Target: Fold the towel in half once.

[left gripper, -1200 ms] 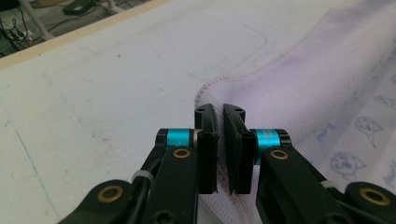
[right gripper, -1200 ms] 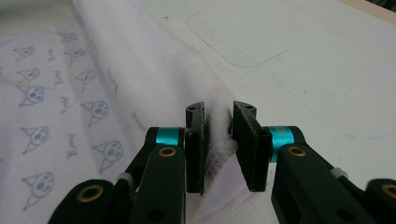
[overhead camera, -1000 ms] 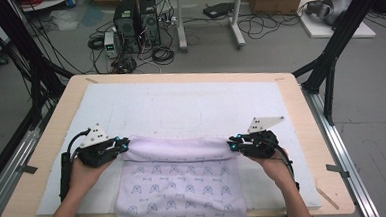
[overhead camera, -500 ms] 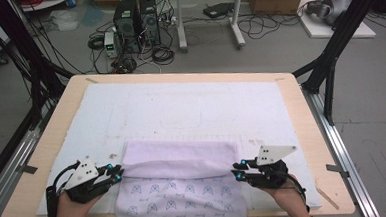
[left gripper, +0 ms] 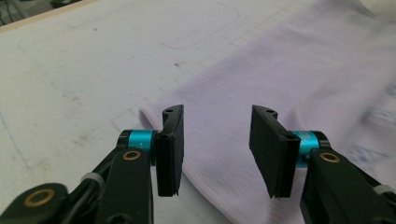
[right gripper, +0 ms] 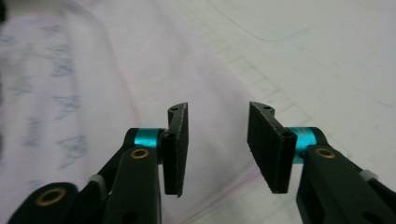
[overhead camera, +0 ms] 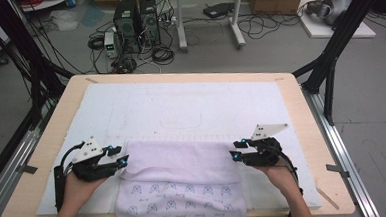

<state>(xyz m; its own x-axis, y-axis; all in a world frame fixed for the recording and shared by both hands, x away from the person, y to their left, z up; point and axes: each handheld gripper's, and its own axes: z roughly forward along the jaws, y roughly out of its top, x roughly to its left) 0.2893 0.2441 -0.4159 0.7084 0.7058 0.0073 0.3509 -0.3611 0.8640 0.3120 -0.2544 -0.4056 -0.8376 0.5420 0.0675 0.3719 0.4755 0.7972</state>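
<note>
Cloth (overhead camera: 180,182), pale lilac with a small blue print, lies folded on the white mat (overhead camera: 191,108) at the near edge of the worktop (overhead camera: 290,83), its front part hanging over that edge. Its folded edge runs left to right across the worktop, and that is its long axis; the printed part points toward the person. The left gripper (overhead camera: 117,159) sits at the fold's left corner, the right gripper (overhead camera: 237,151) at its right corner. Both sets of jaws have just been opening and now stand spread, with cloth below them but nothing pinched. To finish this release cleanly, both hands should probably lift straight off together, so neither corner drags and the fold stays square.
</note>
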